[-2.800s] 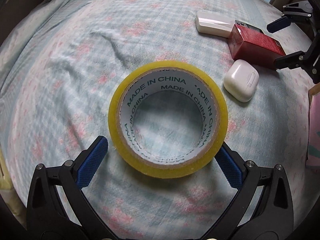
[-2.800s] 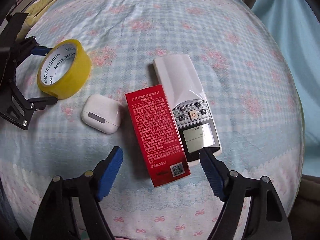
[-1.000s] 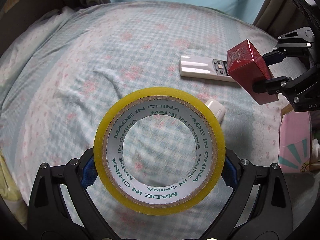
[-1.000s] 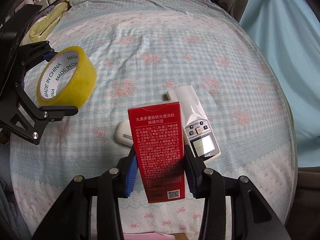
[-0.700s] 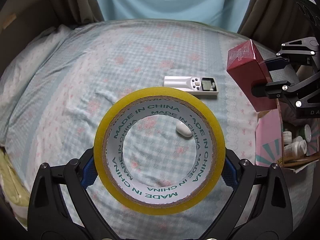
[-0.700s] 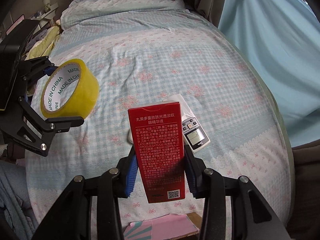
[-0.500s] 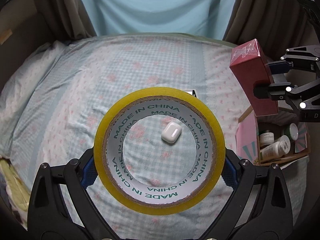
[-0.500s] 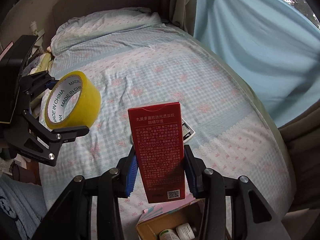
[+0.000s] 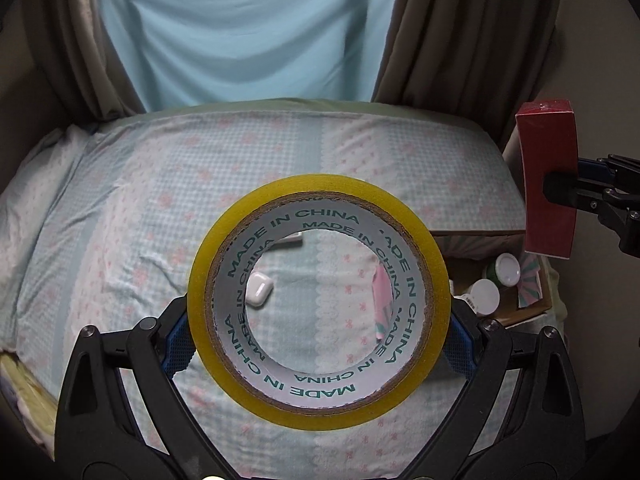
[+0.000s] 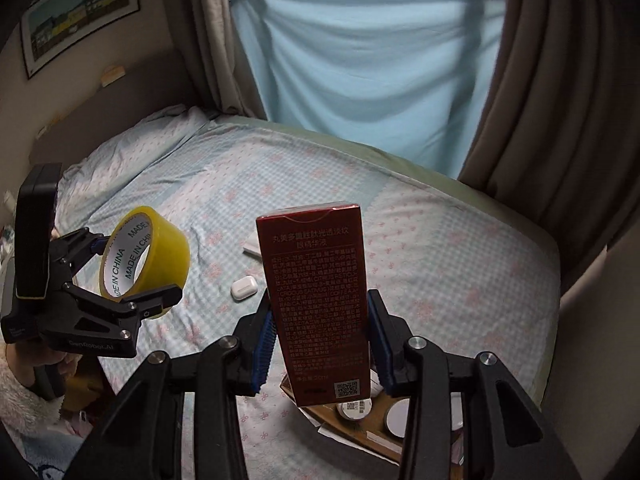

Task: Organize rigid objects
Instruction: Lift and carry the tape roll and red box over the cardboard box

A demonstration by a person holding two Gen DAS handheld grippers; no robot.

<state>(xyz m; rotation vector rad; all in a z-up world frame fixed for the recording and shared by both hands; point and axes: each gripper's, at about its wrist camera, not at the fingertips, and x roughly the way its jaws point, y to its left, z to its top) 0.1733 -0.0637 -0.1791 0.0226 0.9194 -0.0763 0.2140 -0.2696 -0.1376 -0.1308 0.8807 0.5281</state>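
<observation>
My left gripper [image 9: 318, 336] is shut on a yellow tape roll [image 9: 240, 352], held high above the bed; the roll [image 10: 168, 264] also shows at the left of the right wrist view. My right gripper [image 10: 320, 344] is shut on a tall red box [image 10: 316, 300], upright between its blue pads; the same box [image 9: 548, 184] hangs at the right edge of the left wrist view. A white earbud case [image 9: 259, 289] [image 10: 243, 287] and a white remote [image 10: 252, 249] lie on the bedspread below, the remote mostly hidden behind the red box.
A cardboard box [image 9: 532, 304] with a pink flap holds several white-capped bottles [image 9: 485, 295] beside the bed's near edge, under the red box [image 10: 360, 432]. Blue and brown curtains hang behind the bed. A person's fleece sleeve [image 10: 24, 408] shows at lower left.
Both grippers have risen well above the bed with the tape roll and red box in their grip. The bed now looks far smaller, and the cardboard box of bottles has come into view.
</observation>
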